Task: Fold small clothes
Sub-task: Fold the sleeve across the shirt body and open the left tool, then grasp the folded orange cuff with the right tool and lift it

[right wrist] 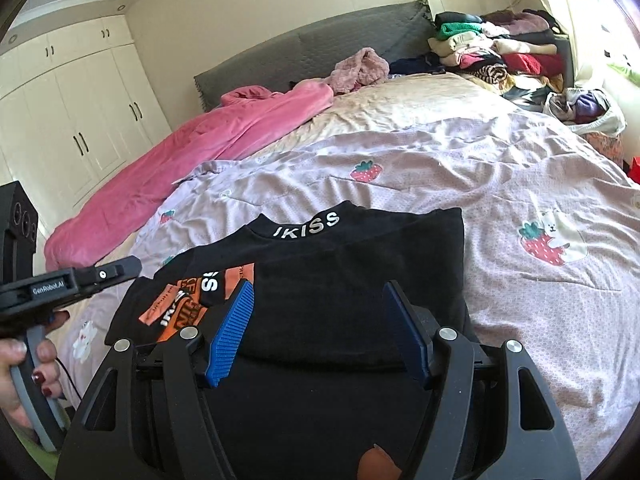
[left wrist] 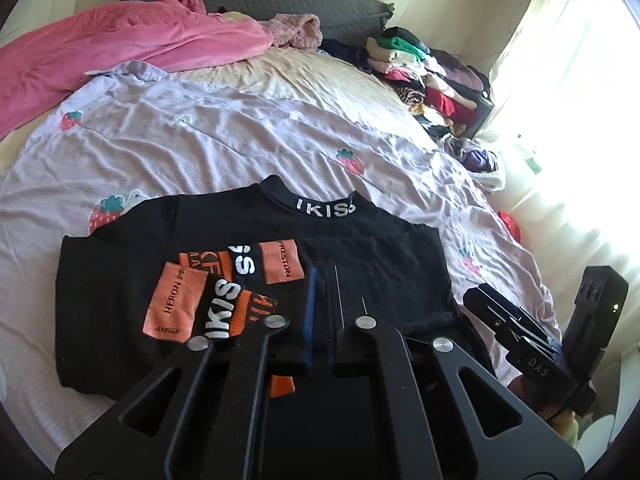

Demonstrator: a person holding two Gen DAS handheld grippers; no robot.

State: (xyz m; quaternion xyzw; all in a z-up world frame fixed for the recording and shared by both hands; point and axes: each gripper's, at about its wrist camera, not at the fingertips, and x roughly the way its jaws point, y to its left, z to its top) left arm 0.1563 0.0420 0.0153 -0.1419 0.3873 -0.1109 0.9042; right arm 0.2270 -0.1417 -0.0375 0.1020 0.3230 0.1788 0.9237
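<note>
A black shirt [left wrist: 248, 248] with orange patches lies on the pale strawberry-print sheet [left wrist: 200, 136] in the lower middle of both views, collar toward the top of the frame. Its near hem is hidden behind the gripper frames, and its sides look folded in over the front, though dark cloth on dark cloth makes the edges hard to trace.

The left gripper [left wrist: 320, 304] sits low in the left wrist view, fingers pressed together; whether any cloth is caught between them cannot be told. The right gripper [right wrist: 320, 332] has its blue fingers [right wrist: 232, 328] spread wide above the shirt, holding nothing.

At the lower left edge of the right wrist view a hand [right wrist: 24, 376] with red nails is cut off. A pink blanket [left wrist: 100, 52] fills the upper left, stacked clothes [left wrist: 432, 76] the upper right, partly washed out by window glare.
</note>
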